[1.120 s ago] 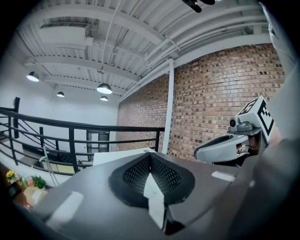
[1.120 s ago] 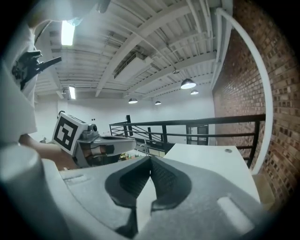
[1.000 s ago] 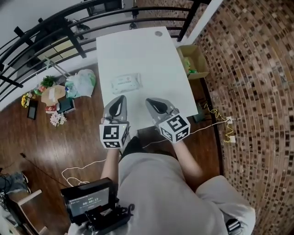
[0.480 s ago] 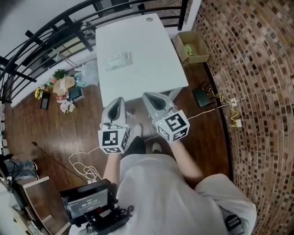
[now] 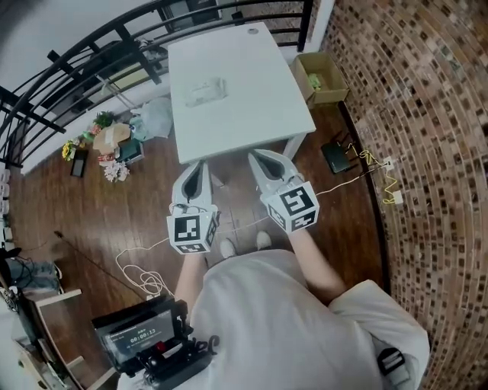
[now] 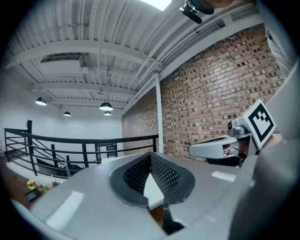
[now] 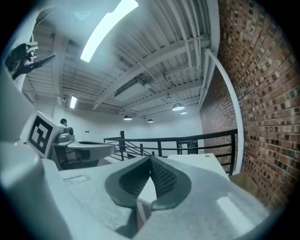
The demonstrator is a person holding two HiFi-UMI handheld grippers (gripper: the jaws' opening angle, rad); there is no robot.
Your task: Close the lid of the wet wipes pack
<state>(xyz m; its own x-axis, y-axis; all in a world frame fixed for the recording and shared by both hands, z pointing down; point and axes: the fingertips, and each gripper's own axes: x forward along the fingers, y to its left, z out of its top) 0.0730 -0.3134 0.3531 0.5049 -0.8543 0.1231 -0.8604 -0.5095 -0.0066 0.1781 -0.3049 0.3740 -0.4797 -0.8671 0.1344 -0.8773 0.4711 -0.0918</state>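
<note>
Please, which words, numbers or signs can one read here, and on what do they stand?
"00:00:13", barely legible: on the small screen at the bottom of the head view.
Print on the wet wipes pack: too blurred to read.
The cubes on the left gripper and right gripper: square markers only, no words.

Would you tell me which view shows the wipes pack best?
The head view: the wipes pack lies whole on the table. Both gripper views show the table but no pack.

Smooth matt white worktop (image 5: pixel 244 114); glossy dark wood floor (image 5: pixel 84 221); rough brick wall (image 5: pixel 427 152) at three o'clock; black metal railing (image 5: pixel 306 21).
</note>
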